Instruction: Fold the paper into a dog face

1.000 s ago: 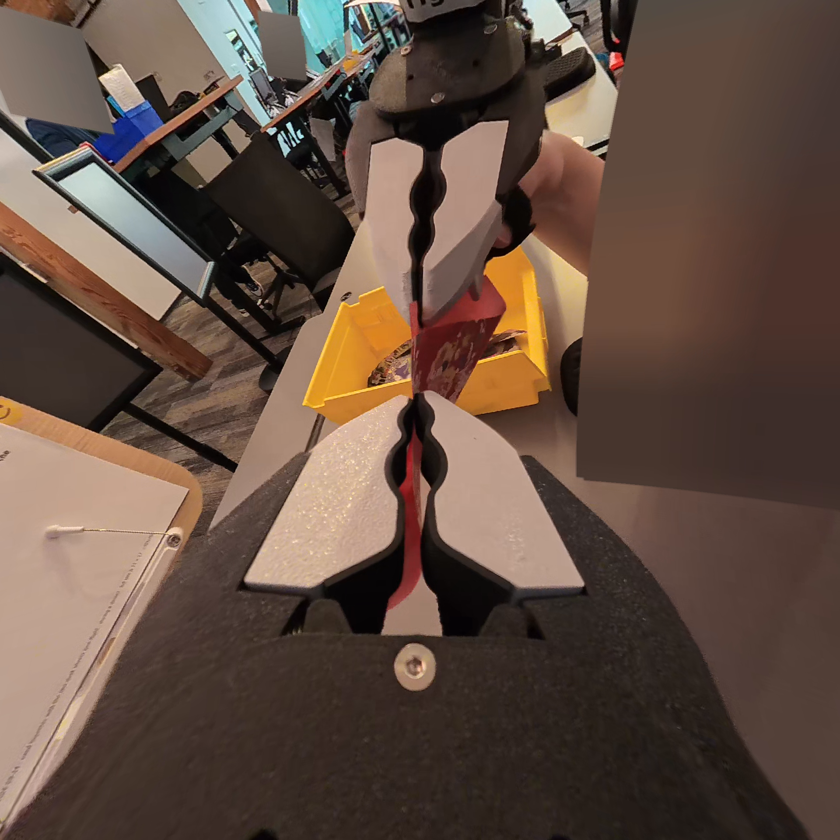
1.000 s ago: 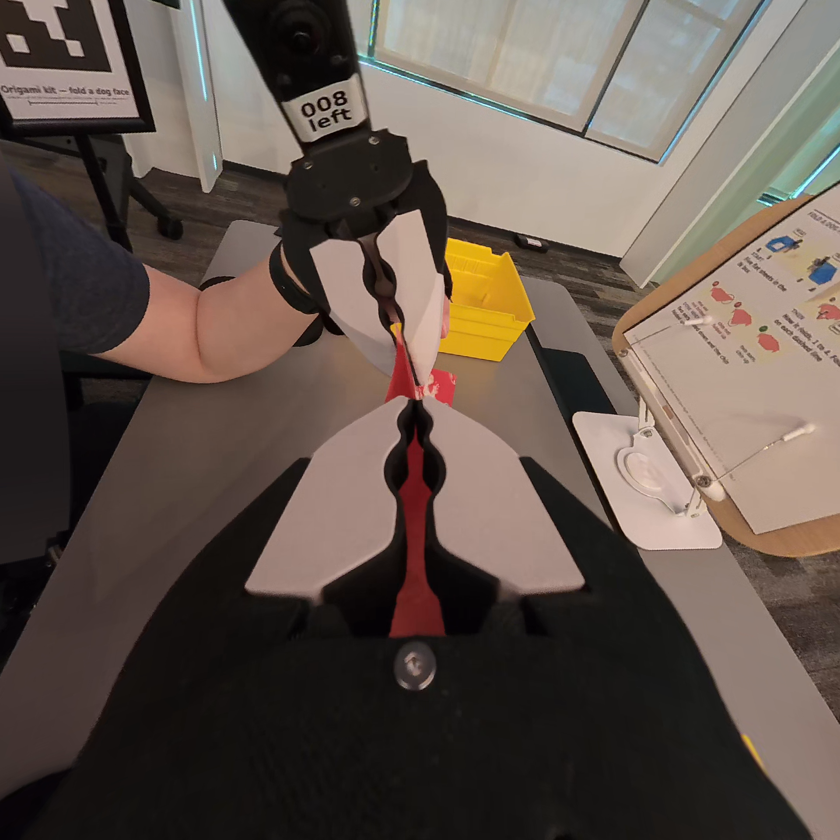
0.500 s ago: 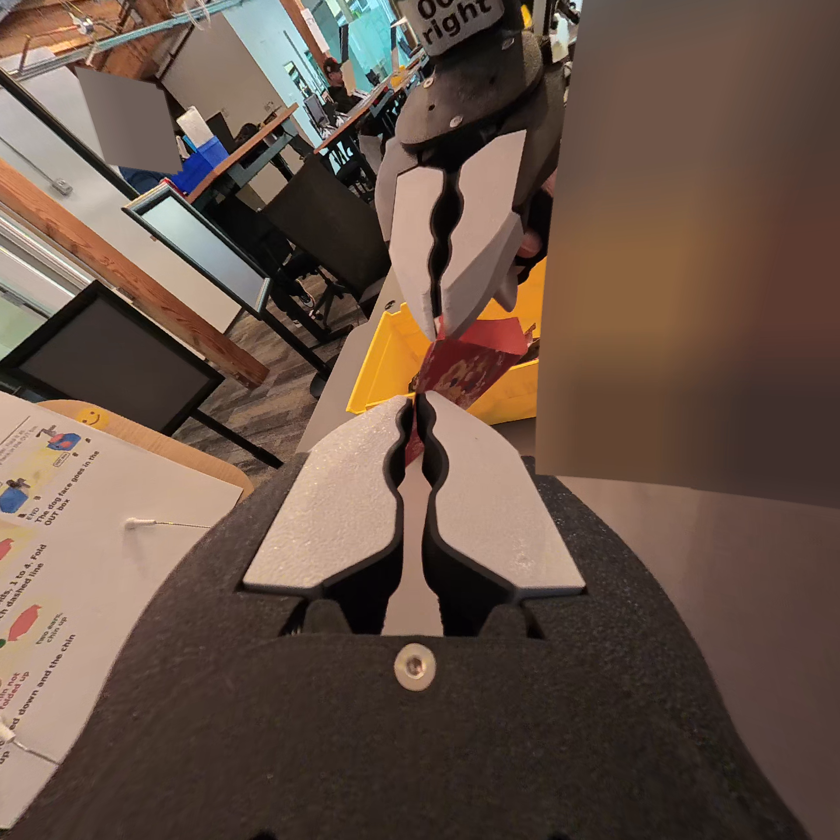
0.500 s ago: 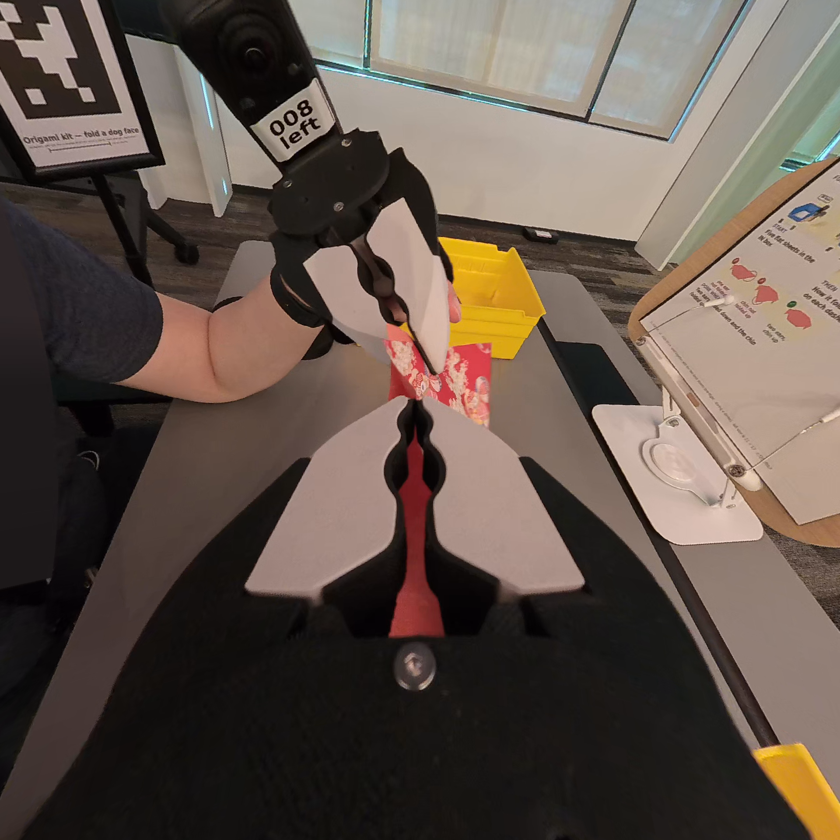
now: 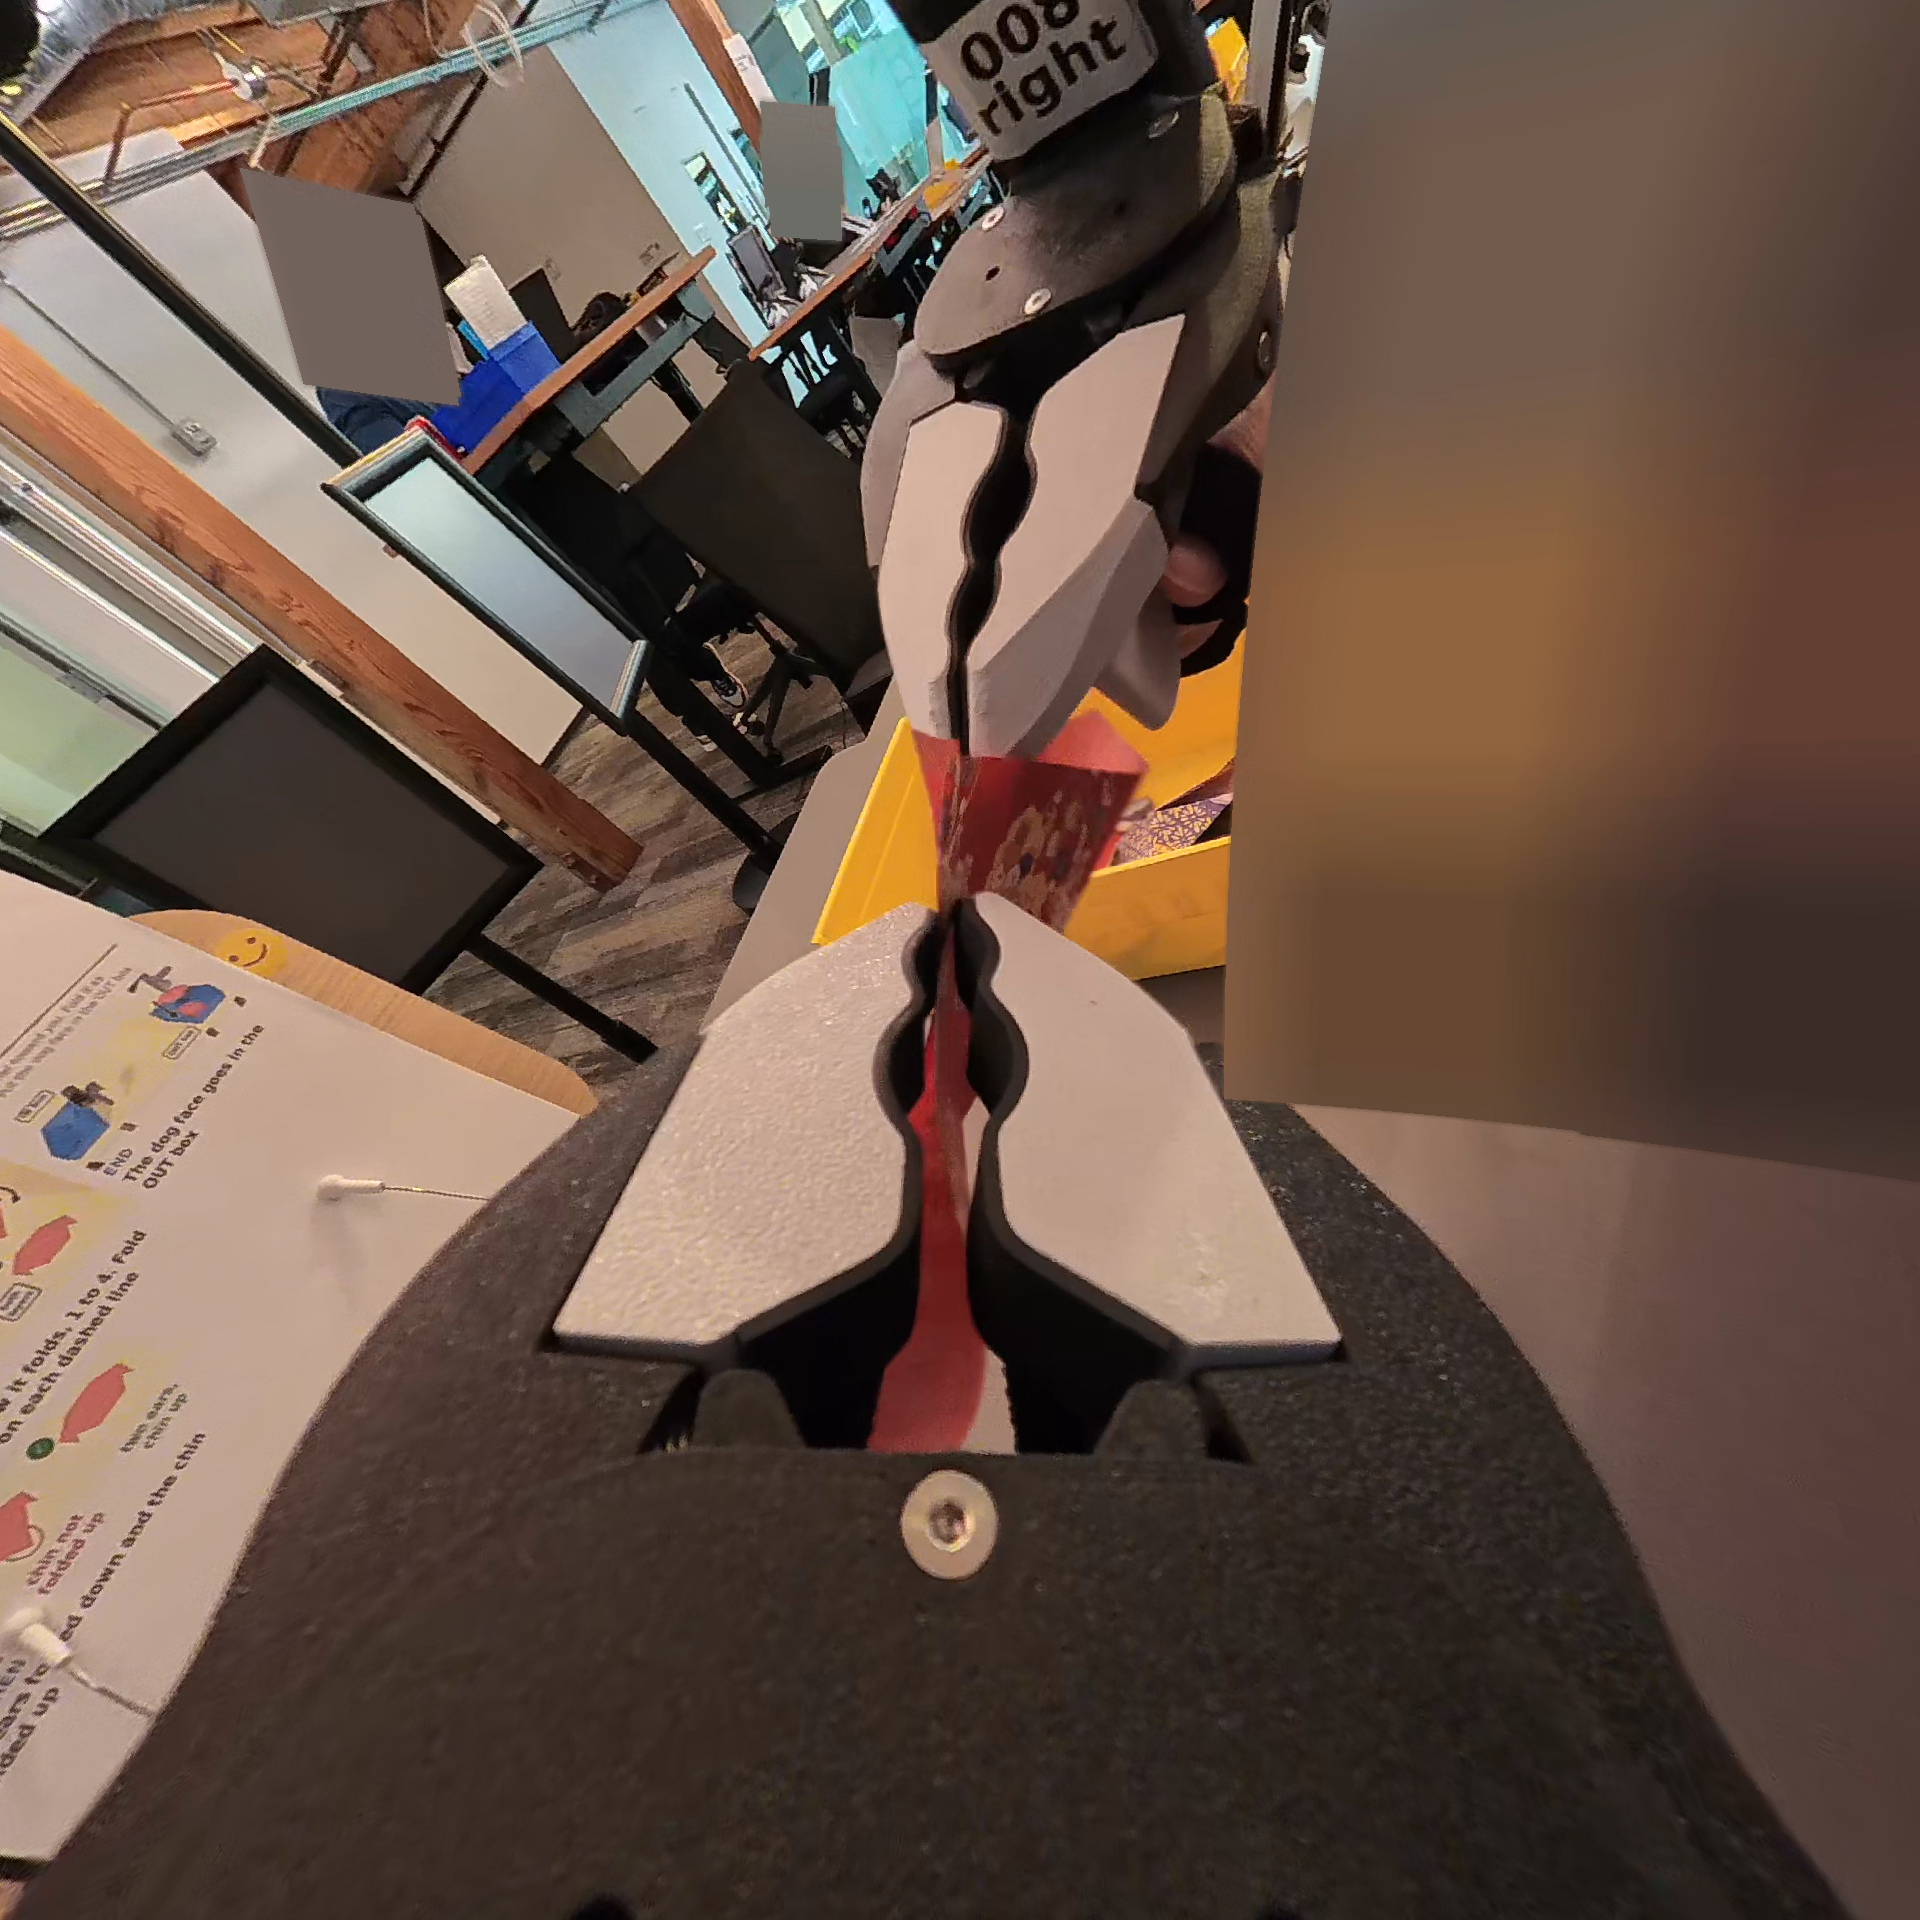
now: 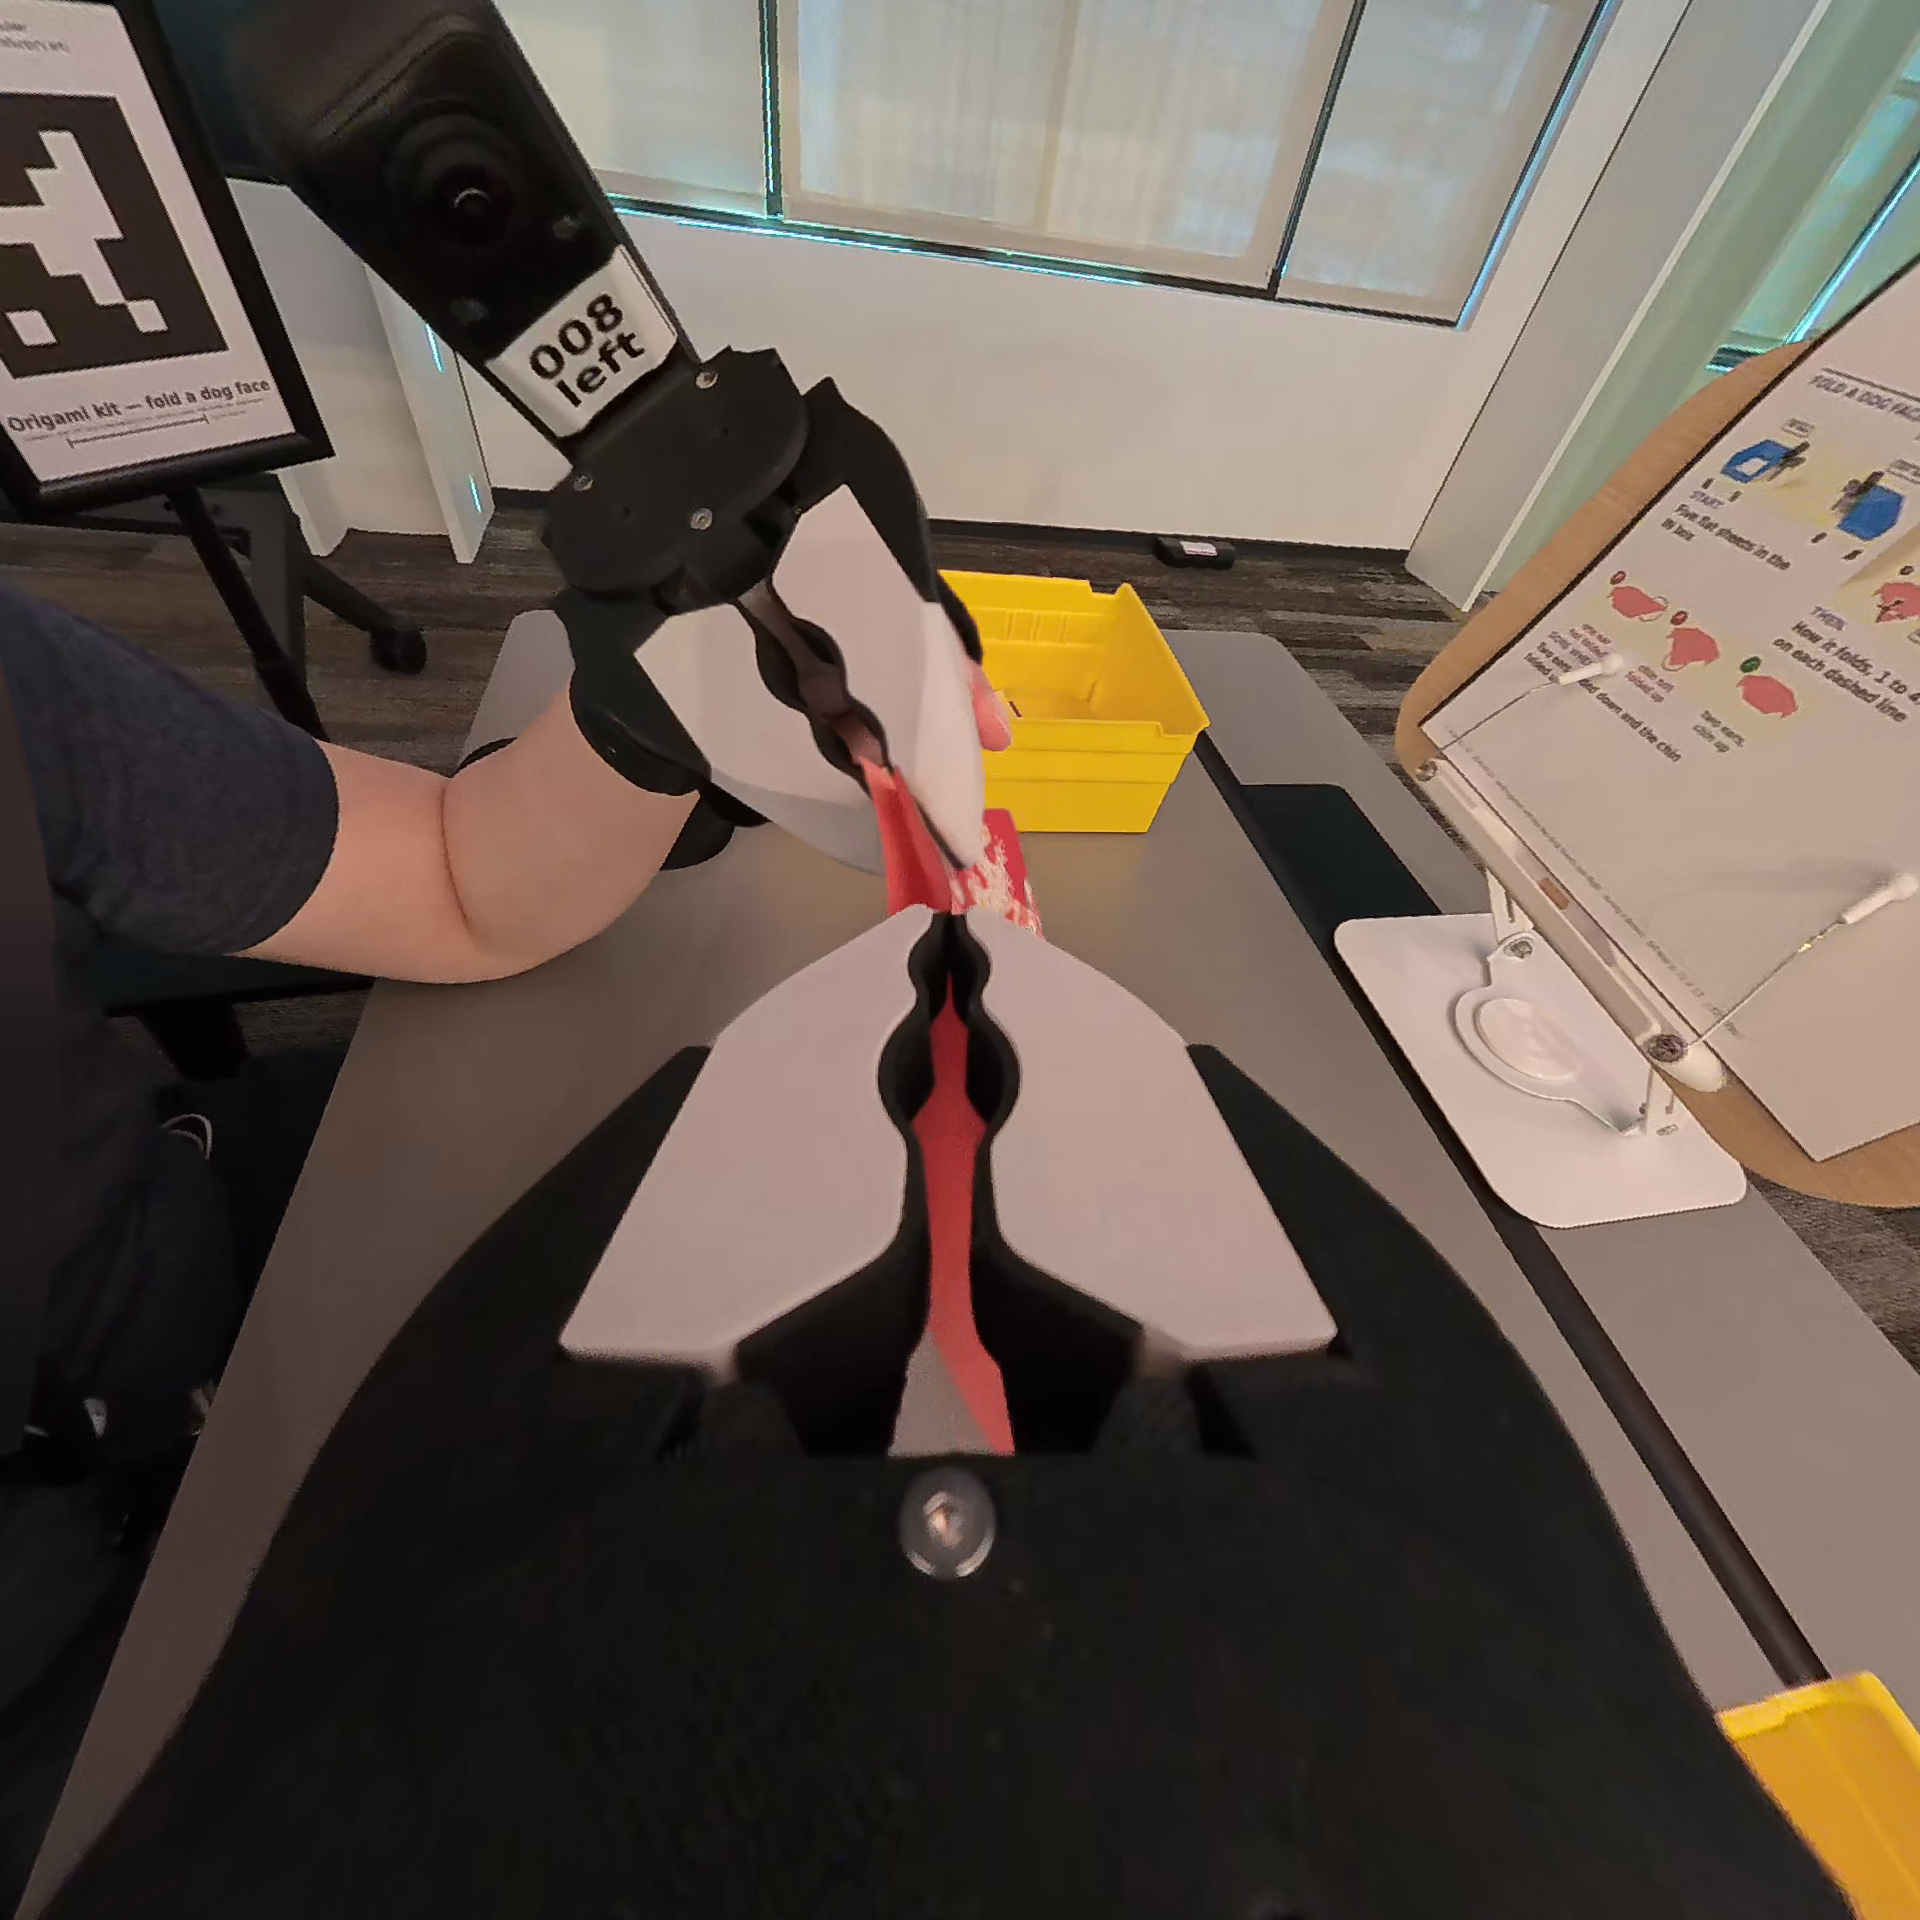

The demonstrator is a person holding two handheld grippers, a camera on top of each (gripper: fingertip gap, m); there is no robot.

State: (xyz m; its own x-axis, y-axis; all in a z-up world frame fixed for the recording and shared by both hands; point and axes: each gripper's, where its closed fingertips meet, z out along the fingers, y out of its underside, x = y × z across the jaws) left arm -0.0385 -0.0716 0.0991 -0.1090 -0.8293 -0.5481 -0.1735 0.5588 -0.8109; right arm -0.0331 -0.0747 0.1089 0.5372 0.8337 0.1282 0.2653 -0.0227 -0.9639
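A long grey table (image 6: 1195, 935) ran away from the camera in the right wrist view, with dark wood-look flooring around it. On a stand at the right edge leaned a white instruction sheet (image 6: 1704, 831) on a wooden board, its base plate resting on the tabletop. A framed sign (image 6: 114, 270) with a black-and-white marker stood on a dark stand at the far left. At the far end of the table sat a yellow bin (image 6: 1081, 717), which looked empty from this side; a second yellow bin (image 5: 1132, 914), seen in the left wrist view beyond the fingers, held patterned sheets. A corner of another yellow box showed at the near right of the right wrist view.

A person's bare forearm (image 6: 499, 862) reached in from the left, behind the left gripper (image 5: 954, 914). That gripper was clenched on the paper (image 5: 1023, 831), a red sheet with a floral print, which ran on edge back through the narrow slot between its grey fingers (image 5: 769, 1143). The right gripper (image 6: 951, 920) was likewise clamped on the same sheet, red showing down the gap between its jaws. The two grippers met tip to tip, the paper held in the air between them above the table, with a small printed corner sticking out to the right just beside the tips.
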